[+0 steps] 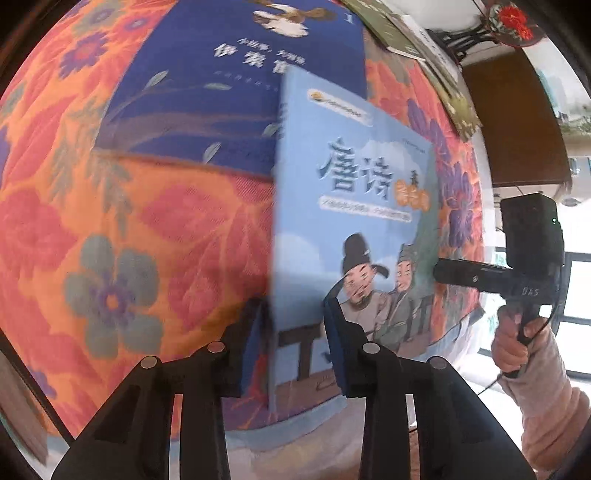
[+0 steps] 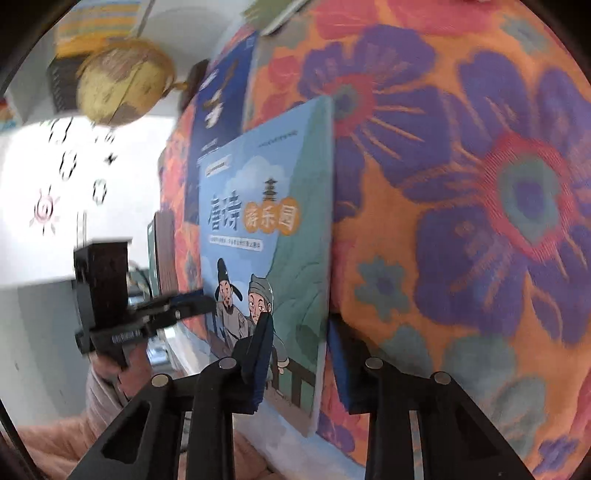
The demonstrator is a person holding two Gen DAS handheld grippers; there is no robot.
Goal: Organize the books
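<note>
— Two books down there, or more? Biggest thing first, please.
— Biggest by far: floral quilt (image 1: 110, 221), orange with red and purple blooms, filling most of both views. Lying flat on it, toward the far side, dark blue book (image 1: 221, 92) with a bird on the cover. Beyond that, at the quilt's far corner, green book (image 1: 388, 29), only partly in frame.
— And the one being handled?
— Light blue book (image 1: 351, 203), two cartoon figures in old robes on the front, raised off the quilt and tilted, top corner overlapping the dark blue book in the left wrist view. Whether touching it, hard to tell through the blur.
— Anything off the bed?
— Yellowish globe (image 2: 125, 85), up left in the right wrist view, against a white wall.
— Claws, then?
— Left gripper (image 1: 295, 347) clenched on the light blue book at its lower left edge, one blue pad behind the edge, the other pressed on the cover beside the capped figure. Right gripper (image 2: 299, 354) grasping the same book at the opposite, lower right edge: one pad over the cover, one tucked behind, between book and quilt.
— Held from both sides, so?
— Yes, pinched at two edges, cover facing both cameras. Smallest bit last: hand (image 1: 513, 343) in a pale pink sleeve (image 1: 546, 398), wrapped round the right gripper's black handle
</note>
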